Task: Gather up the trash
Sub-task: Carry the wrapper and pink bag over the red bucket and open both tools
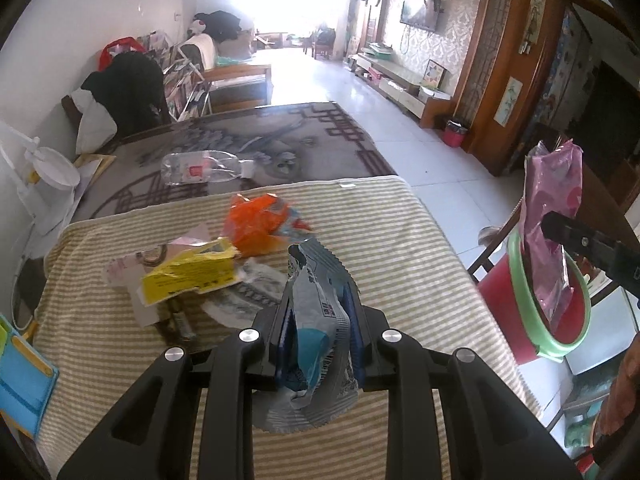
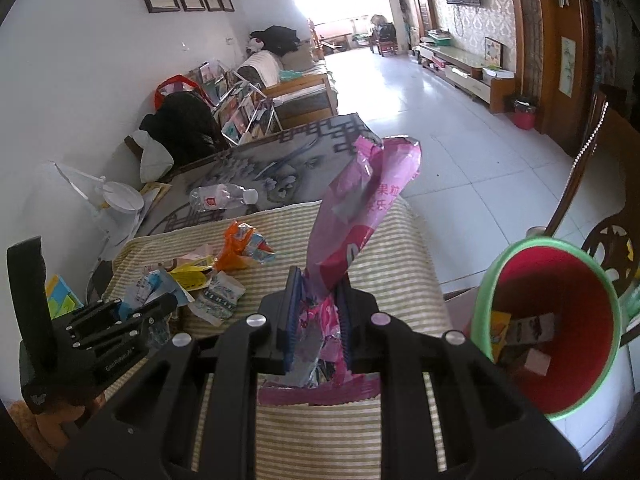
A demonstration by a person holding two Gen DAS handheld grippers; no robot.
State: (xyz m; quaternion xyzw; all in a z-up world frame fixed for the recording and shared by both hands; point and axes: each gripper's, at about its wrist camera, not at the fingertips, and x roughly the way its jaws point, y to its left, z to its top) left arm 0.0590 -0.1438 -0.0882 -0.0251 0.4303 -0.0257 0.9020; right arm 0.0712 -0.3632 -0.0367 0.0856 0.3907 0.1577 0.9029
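Striped beige-and-white cloth (image 1: 400, 240) covers the near end of a long table in a tiled living room; beyond it lies a patterned grey mat with an empty clear plastic bottle (image 1: 204, 166) on its side.

Left gripper (image 1: 318, 320): jaws closed almost fully on a crumpled silver-and-blue foil snack wrapper (image 1: 316, 308), pinched at mid-length, its serrated top edge standing free above the pads.

Right gripper (image 2: 316, 312): jaws likewise nearly closed, clamping a long pink plastic-film wrapper (image 2: 360, 208) near its lower third; the upper part rises unsupported and leans to the right.

Receptacle: a red plastic bin with a pale green rim (image 2: 548, 320) stands off the right edge of the table, already holding a few cartons.

Outstanding litter on the cloth: an orange plastic wrapper (image 1: 256, 220), a yellow crushed carton (image 1: 192, 272), and several small printed packets (image 2: 220, 296).

Handling assessment: all items appear very light, thin and limp. Film surfaces are probably slick, so a pinch across a fold or crease should hold better than one on a flat single layer. Nothing seems fragile. The tall pink wrapper may snag on the bin rim unless lowered tail first.
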